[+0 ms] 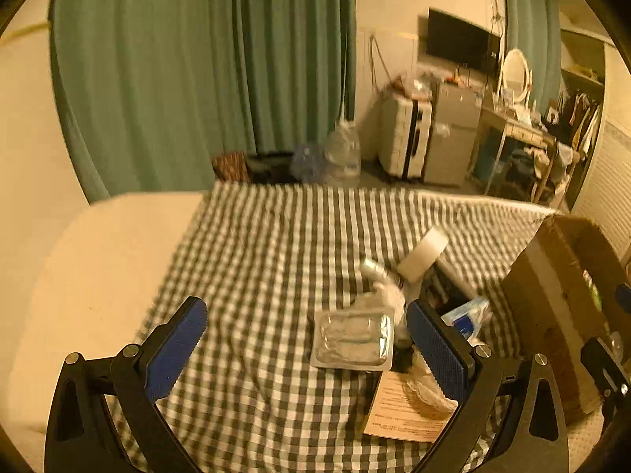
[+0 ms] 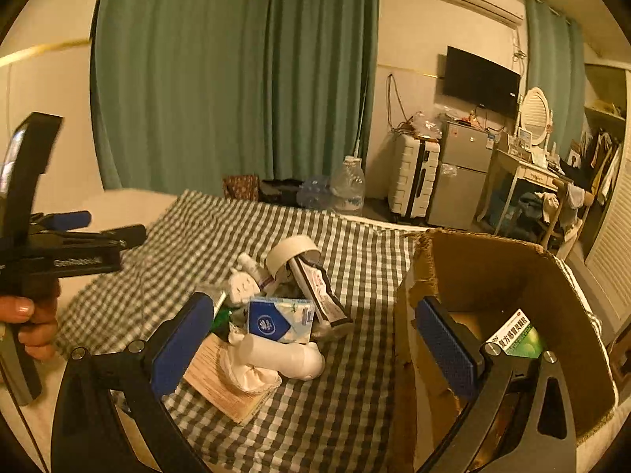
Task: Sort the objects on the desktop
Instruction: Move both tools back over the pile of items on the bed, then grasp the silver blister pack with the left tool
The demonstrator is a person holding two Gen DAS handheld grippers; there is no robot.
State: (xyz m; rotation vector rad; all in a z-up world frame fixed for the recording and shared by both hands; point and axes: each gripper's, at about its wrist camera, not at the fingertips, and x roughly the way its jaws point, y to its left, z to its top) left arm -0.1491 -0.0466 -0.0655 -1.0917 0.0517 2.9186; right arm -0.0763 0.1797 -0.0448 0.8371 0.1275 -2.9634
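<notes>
A heap of small items lies on the checked cloth (image 1: 256,268). It holds a clear blister pack (image 1: 353,341), a white bottle (image 2: 282,356), a blue tissue packet (image 2: 278,321), a tape roll (image 2: 292,258), a dark tube (image 2: 321,293) and a tan booklet (image 2: 224,386). My left gripper (image 1: 307,339) is open, above the cloth just left of the blister pack. My right gripper (image 2: 315,339) is open too, spanning the heap's right side and the wall of the cardboard box (image 2: 493,276). A green medicine carton (image 2: 516,337) lies inside the box.
The cloth covers a pale mattress (image 1: 79,276). A hand (image 2: 29,323) holds the left tool at the left edge of the right wrist view. Beyond the bed stand water bottles (image 2: 347,187), a white suitcase (image 2: 414,177), a small fridge (image 2: 461,173) and a dressing table (image 2: 532,173).
</notes>
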